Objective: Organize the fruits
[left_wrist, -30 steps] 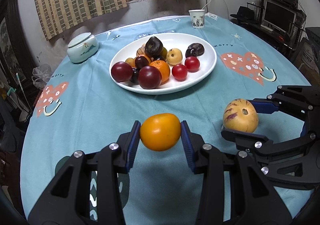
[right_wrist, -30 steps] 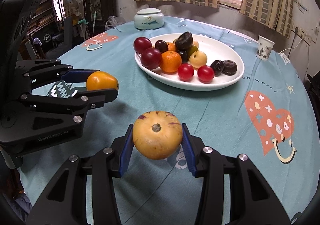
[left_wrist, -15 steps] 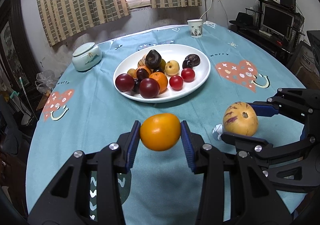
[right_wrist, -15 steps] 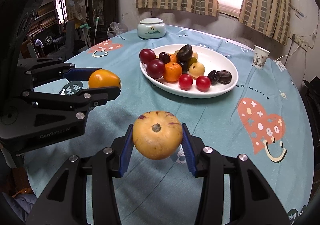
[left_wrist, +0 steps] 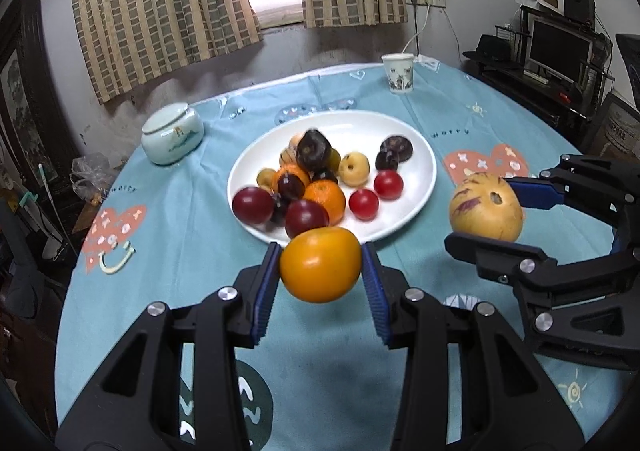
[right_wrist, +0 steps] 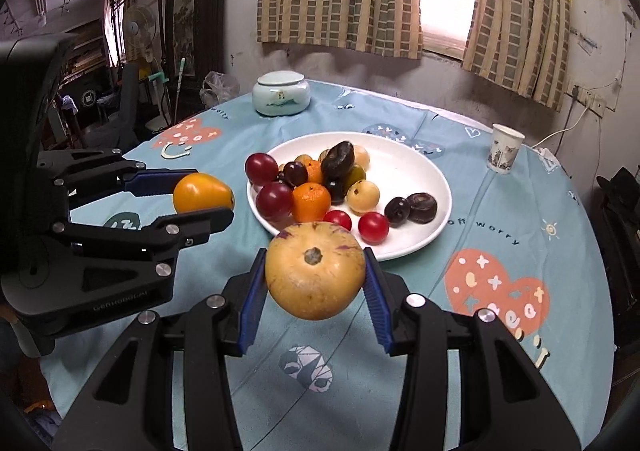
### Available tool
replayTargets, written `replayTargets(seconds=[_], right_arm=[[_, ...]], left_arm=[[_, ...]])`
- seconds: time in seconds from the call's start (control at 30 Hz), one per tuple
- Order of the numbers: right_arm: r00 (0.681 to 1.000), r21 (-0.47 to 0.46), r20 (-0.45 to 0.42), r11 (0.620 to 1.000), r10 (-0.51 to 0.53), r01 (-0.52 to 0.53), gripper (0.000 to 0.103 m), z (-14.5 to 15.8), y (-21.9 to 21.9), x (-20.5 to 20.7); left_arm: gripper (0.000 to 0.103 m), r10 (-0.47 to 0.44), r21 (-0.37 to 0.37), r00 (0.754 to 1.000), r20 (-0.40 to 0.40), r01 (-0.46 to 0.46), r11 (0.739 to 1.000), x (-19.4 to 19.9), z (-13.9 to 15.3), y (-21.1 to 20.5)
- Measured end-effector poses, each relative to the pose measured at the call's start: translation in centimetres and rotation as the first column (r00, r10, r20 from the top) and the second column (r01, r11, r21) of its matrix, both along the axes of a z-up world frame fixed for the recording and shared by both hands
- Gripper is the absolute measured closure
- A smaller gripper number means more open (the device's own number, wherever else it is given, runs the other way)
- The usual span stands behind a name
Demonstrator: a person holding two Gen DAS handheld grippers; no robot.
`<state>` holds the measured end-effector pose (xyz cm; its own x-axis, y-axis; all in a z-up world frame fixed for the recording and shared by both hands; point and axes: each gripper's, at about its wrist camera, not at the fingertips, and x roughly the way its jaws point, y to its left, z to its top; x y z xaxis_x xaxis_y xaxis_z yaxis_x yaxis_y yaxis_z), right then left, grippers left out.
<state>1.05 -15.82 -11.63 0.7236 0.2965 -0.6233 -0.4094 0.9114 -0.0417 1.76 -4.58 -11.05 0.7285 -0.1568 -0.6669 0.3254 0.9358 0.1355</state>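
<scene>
Left wrist view: left gripper [left_wrist: 321, 265] clamps a glossy orange oval fruit [left_wrist: 320, 263], frame centre. Right gripper [right_wrist: 315, 277] clamps a tan purple-streaked round melon [right_wrist: 315, 277]. White oval plate [left_wrist: 420, 155] of fruit lies directly beyond both, upper centre.

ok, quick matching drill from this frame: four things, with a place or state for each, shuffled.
Things:
1. orange fruit
2. yellow fruit
3. tangerine
4. paper cup

Places:
a. on the plate
b. in the right hand-held gripper
c. standing on the tablecloth, beyond the plate
d. in the left hand-held gripper

Pairs: 1-d, 2-b, 3-a, 4-c
</scene>
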Motion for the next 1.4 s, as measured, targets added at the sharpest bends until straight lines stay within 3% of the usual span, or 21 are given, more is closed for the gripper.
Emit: replayTargets(seconds=[0.2,0.43,0.63,0.73,0.93,1.03,1.2,1.4], right_arm=[[0.998,-0.038,-0.065,0.999,0.012,-0.014,0.057,-2.4,0.6,0.1],[0.998,-0.041,-0.056,0.999,0.0,-0.003,0.057,-2.1,-0.1,0.5],[0.992,-0.064,-0.124,0.997,0.03,-0.039,0.057,-4.3,0.6,0.5],[0.993,-0.077,-0.114,0.997,0.019,-0.028,0.057,-3.9,0.5,1.3],[0.999,-0.054,-0.007,0.998,-0.037,0.037,0.057,0.1,-0.1,6.7],[0.998,-0.031,0.015,0.997,-0.065,0.065,0.057,1.1,-0.7,10.2],[0.993,-0.014,-0.008,0.993,-0.12,0.12,0.057,0.7,-1.6,15.5],[0.986,-0.002,-0.055,0.987,-0.159,0.159,0.057,-1.0,-2.6,19.1]], left_arm=[[0.062,0.001,0.024,1.0,-0.031,0.0,1.0,-0.2,-1.4,0.4],[0.062,0.032,0.022,0.999,-0.015,-0.032,0.999,0.3,-0.9,1.8],[0.062,-0.011,0.018,0.998,-0.066,0.012,1.0,0.3,-2.1,1.0],[0.062,-0.013,0.019,0.999,-0.048,0.014,1.0,1.7,-1.2,0.4],[0.062,0.036,0.019,0.999,0.012,-0.036,0.999,8.0,1.0,-1.5],[0.062,0.071,0.023,0.997,0.003,-0.071,0.997,11.4,0.9,-2.1],[0.062,0.096,0.043,0.995,-0.013,-0.095,0.995,14.7,-0.3,-2.3],[0.062,0.073,0.068,0.997,-0.002,-0.073,0.995,15.5,-1.3,-2.2]])
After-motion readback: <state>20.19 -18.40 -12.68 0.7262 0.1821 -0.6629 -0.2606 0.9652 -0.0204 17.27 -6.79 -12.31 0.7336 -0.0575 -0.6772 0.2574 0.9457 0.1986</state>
